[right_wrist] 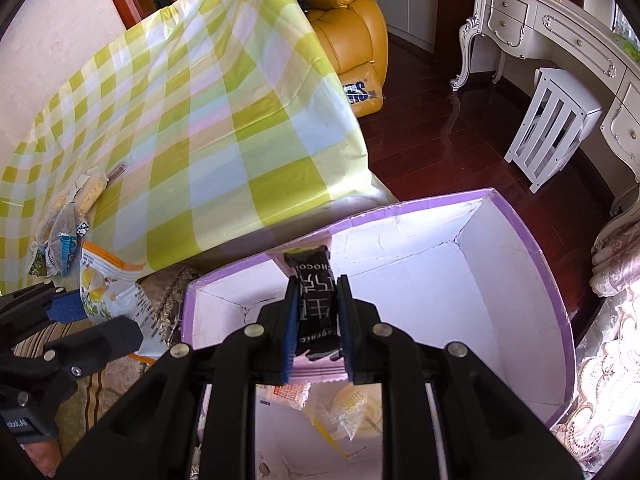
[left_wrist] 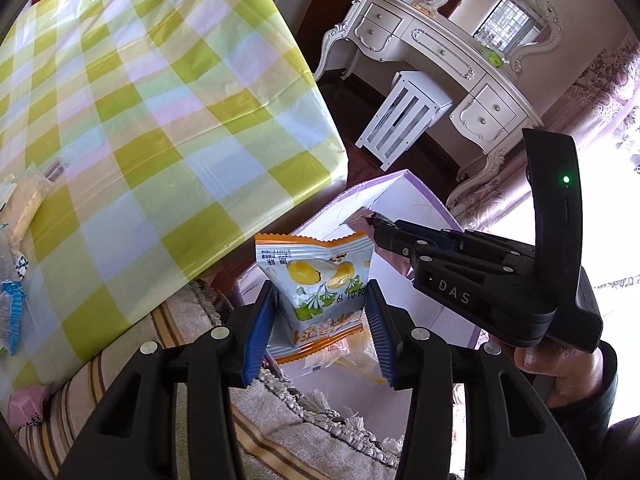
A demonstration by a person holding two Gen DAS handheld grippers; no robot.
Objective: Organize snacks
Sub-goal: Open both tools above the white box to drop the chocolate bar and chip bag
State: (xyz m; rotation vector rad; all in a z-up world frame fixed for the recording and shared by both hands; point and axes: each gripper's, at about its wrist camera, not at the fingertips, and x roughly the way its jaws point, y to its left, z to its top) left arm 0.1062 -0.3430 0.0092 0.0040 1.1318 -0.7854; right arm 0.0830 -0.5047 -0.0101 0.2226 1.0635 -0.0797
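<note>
Left gripper (left_wrist: 320, 328) has its jaws clamped on a white-and-orange snack packet (left_wrist: 320, 300), printed with yellow fruit, green leaves and a date code reading "26.01.19"; the orange characters lower down are upside down and hard to read. Right gripper (right_wrist: 318, 320) is clenched on a black chocolate bar (right_wrist: 316, 304), showing "CHOCO" at its far end, large white characters along the middle and a word near the jaws too warped to read. The bar hangs over the open purple-edged box (right_wrist: 520, 264) with its white inside; several pale wrapped snacks (right_wrist: 352, 412) lie in the near part, half hidden behind the gripper frame. From the left wrist view, the right gripper's body reads "DAS", and a thumb (left_wrist: 552, 364) shows beneath it. Left of the box, the bench wears a green, yellow and white checked cloth (right_wrist: 200, 128), with more snacks (right_wrist: 68, 224) heaped at its left edge, too small to tell apart. Beyond: a yellow leather armchair (right_wrist: 352, 32), dark wooden floor, an ornate white dressing table (left_wrist: 440, 52) and a slatted white stool (right_wrist: 552, 132).
</note>
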